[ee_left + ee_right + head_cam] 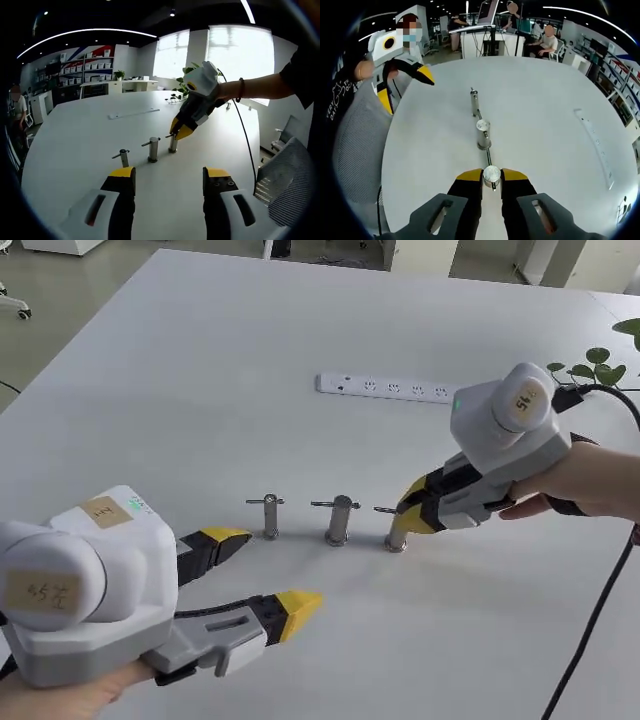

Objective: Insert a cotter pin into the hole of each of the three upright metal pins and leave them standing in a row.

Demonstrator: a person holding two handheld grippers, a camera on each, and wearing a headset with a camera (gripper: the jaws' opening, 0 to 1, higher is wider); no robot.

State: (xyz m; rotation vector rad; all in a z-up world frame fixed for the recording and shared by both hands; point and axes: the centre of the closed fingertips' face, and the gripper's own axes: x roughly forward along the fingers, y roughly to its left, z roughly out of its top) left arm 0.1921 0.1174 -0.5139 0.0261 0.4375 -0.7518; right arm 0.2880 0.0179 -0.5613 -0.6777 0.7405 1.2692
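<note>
Fingers (470,176) of right gripper (491,176) clasp the end pin (396,540); left gripper (170,174) gapes empty, power strip (385,387) beyond.

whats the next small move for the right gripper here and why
Probably open the right gripper and draw it straight back. Its jaws sit tight on the end pin, which already has a cotter pin through it, like the middle pin and far pin. All three stand in a row, so only a gentle release seems left.
</note>
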